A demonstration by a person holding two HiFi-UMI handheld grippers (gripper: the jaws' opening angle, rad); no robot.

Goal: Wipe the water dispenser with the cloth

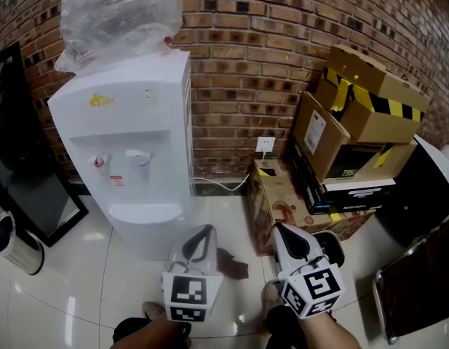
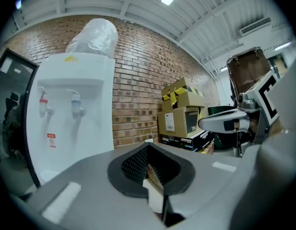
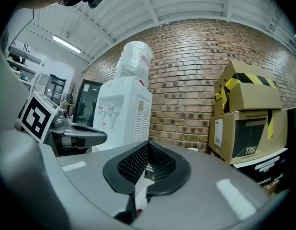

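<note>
The water dispenser is standing against the brick wall. The left gripper and right gripper are hovering before it, each with jaws pressed together on nothing. What appears to be the cloth, dark and crumpled, is lying on the floor between them. It is probably limp and light, so pinching a raised fold or edge should suit it.

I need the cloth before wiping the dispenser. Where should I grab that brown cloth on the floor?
Take the cloth by its exposed right-hand corner, coming down from above with the right tongs. It lies flat on the floor, so only an edge or corner likely offers a pinch.
</note>
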